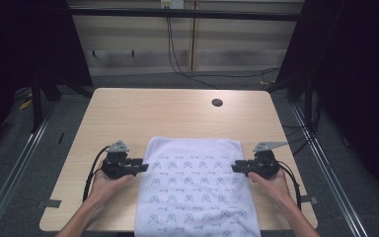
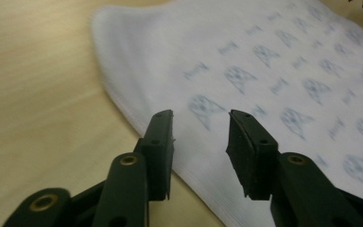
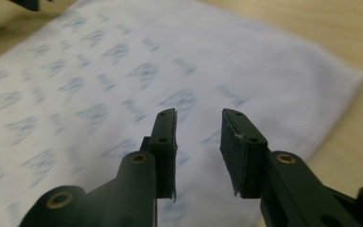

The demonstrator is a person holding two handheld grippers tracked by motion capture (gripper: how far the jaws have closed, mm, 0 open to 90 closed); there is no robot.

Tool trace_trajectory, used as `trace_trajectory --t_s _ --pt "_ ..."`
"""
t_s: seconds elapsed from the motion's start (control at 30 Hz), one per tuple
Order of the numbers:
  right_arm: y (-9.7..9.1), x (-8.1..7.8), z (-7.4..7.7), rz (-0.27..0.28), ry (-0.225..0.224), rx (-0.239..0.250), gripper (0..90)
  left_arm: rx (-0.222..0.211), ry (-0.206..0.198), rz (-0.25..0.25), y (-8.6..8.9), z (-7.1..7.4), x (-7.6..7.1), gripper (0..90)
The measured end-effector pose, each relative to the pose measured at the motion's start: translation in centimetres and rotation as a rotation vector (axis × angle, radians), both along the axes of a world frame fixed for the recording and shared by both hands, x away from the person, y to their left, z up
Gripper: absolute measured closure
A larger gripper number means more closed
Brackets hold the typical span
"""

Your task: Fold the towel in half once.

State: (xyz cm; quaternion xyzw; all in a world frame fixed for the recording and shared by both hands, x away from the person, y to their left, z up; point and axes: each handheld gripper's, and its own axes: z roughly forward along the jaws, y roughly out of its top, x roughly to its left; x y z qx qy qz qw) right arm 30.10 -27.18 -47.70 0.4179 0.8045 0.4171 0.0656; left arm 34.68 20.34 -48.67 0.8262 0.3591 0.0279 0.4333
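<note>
Both grippers sit at the long sides of a white towel (image 1: 195,190) printed with small blue motifs. At the towel's left edge, the left gripper (image 1: 143,167) points inward across the table (image 1: 177,113), held in the person's left hand (image 1: 106,182); at the opposite edge the right gripper (image 1: 235,167) faces it, held in the right hand (image 1: 274,185). Each carries a grey three-cornered plate on top, and a black cable loops from each back along the forearm.

In the left gripper view, the left gripper (image 2: 201,124) has its jaws standing apart with a clear gap, nothing between the pads; the towel's hemmed edge runs just beneath and ahead of them, with bare wood to the left. In the right gripper view, the right gripper (image 3: 198,120) likewise shows parted jaws with nothing clamped, hovering above the cloth near its edge, the towel's far corner off to the right.

The towel lies flat on the near half of the light wooden table, centred between the two hands, its near end reaching the table's front edge and hanging over it. Its far edge lies straight across the tabletop, well short of a round dark hole (image 1: 217,102) near the back right.
</note>
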Motion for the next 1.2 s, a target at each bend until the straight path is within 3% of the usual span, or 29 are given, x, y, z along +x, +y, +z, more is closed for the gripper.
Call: trace_trajectory --t_s 0.1,0.13,0.23,0.27,0.33,0.47,0.57,0.67,0.73,0.8,0.9,1.0,1.13,1.2 --pt "-0.7 2.3 -0.3 -0.056 -0.013 0.002 62.7 0.005 0.001 0.014 0.1 -0.1 1.1 58.6" --pt "-0.9 2.9 -0.5 -0.072 -0.011 0.009 62.9 0.033 -0.006 0.015 0.1 0.0 1.4 56.0" --pt "-1.2 3.7 -0.8 -0.088 -0.017 0.009 62.8 0.028 -0.026 0.033 0.3 0.1 1.7 54.5" --pt "-1.3 4.3 -1.0 -0.089 -0.023 -0.022 61.8 0.017 -0.03 0.042 0.4 0.2 1.9 54.6" --pt "-1.5 5.0 -1.0 -0.104 -0.027 -0.03 60.8 0.05 -0.037 0.046 0.5 0.5 2.4 56.2" --pt "-1.7 6.5 -1.5 -0.121 -0.015 -0.053 60.5 0.037 -0.059 0.074 0.9 0.4 3.4 63.6" --pt "-1.7 7.6 -1.9 -0.142 -0.02 -0.075 56.1 0.039 -0.047 0.076 0.8 0.2 4.4 63.9" --pt "-1.7 8.7 -2.5 -0.155 -0.012 -0.063 56.0 0.017 -0.038 0.08 0.3 -0.2 5.2 61.9" --pt "-1.4 9.0 -3.1 -0.153 -0.013 -0.048 55.3 0.035 -0.027 0.072 -0.2 -0.5 5.6 59.9" --pt "-1.0 9.2 -3.1 -0.163 -0.033 -0.054 55.6 0.011 -0.018 0.074 -0.4 -0.6 5.9 58.7" --pt "-0.8 9.1 -3.1 -0.157 -0.035 -0.069 59.9 0.009 0.001 0.082 -0.7 -1.0 6.2 53.6" --pt "-0.9 9.0 -3.0 -0.174 -0.047 -0.084 55.0 0.035 -0.006 0.082 -1.1 -1.3 6.2 51.7" --pt "-1.6 9.2 -3.4 -0.213 -0.042 -0.065 53.5 0.035 -0.006 0.08 -1.8 -1.4 6.6 50.9" --pt "-1.5 9.1 -3.4 -0.202 -0.042 -0.054 54.5 0.072 -0.003 0.064 -2.3 -1.6 6.8 52.8"
